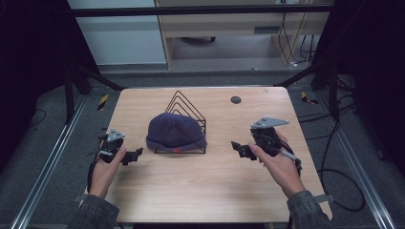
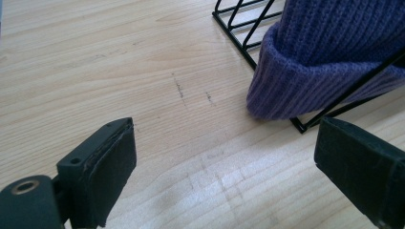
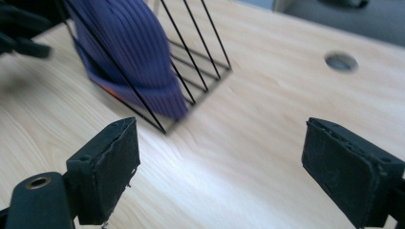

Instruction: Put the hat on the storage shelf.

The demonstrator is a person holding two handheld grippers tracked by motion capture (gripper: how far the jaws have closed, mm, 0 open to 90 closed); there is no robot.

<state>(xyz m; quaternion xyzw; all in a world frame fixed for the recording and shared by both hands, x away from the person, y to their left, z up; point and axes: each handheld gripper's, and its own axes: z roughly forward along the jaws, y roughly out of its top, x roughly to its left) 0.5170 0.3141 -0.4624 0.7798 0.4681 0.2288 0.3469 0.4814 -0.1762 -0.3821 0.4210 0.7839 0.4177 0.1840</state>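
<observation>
The purple knit beanie [image 1: 175,132] sits draped over the black wire rack [image 1: 189,109] near the middle of the table [image 1: 200,191], its folded brim hanging down over the rack's front bars. I judge it was hung there so the crown keeps its shape and the brim stays easy to get at. My left hand-held gripper [image 1: 135,155] waits just left of the rack and my right hand-held gripper [image 1: 237,147] waits off to its right, each with its jaws spread wide and holding nothing. Both point inward at the beanie, so I can come at the brim from either side.

The left gripper view brings out the ribbed knit of the beanie [image 2: 329,62] and a rack bar crossing in front of the brim. The right gripper view, slightly blurred, shows the beanie [image 3: 126,52] through the rack's slanted bars [image 3: 196,52], with a round hole [image 3: 341,61] in the table beyond the rack.
</observation>
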